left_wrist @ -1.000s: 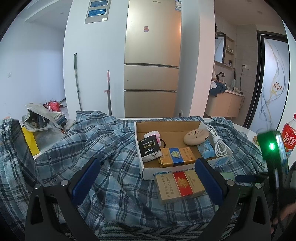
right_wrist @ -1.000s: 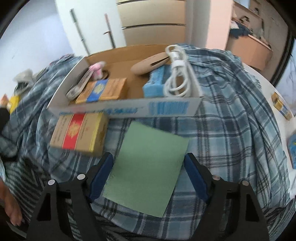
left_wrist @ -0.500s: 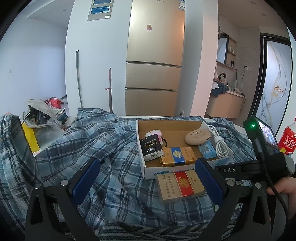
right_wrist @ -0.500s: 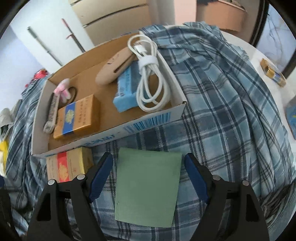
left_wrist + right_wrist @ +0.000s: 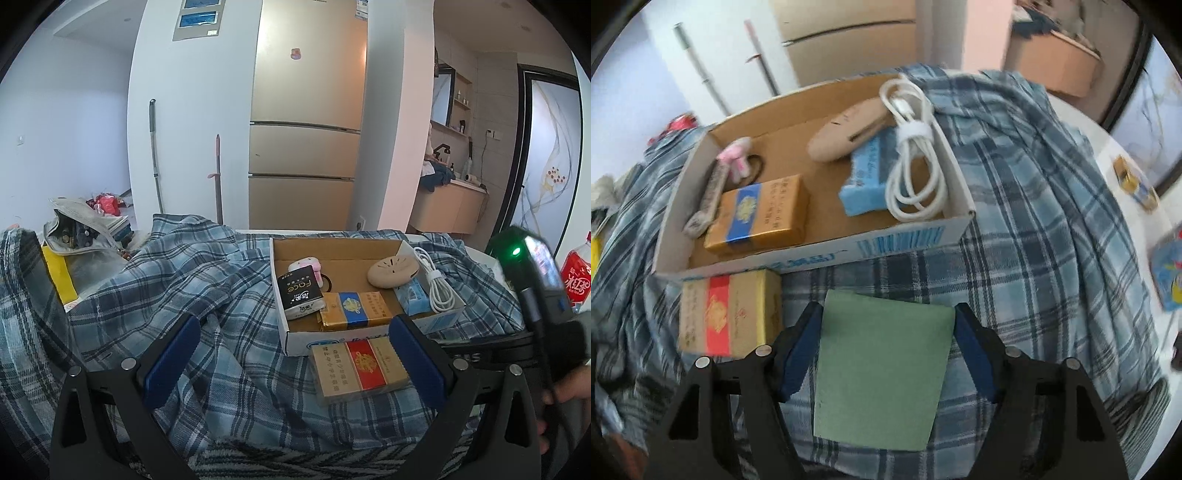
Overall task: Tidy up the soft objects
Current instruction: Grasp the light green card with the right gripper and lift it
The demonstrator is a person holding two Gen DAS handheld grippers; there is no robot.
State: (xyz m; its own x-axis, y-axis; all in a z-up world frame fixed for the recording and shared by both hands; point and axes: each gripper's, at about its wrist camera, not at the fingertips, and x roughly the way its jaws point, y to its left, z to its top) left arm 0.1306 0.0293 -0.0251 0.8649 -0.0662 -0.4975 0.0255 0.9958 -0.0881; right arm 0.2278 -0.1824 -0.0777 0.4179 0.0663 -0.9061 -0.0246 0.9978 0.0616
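Right now the right gripper (image 5: 886, 354) clamps the green pad (image 5: 882, 369) by its side edges — long axis pointing ahead at the cardboard box (image 5: 820, 254), just beyond. Left gripper (image 5: 291, 362) gapes wide, empty.

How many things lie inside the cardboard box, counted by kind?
Carton with blue band: 1
Tissue packs (black, blue): 2
White cable: 1
Beige round device: 1
Pink item: 1
Black hair tie: 1
Total: 7
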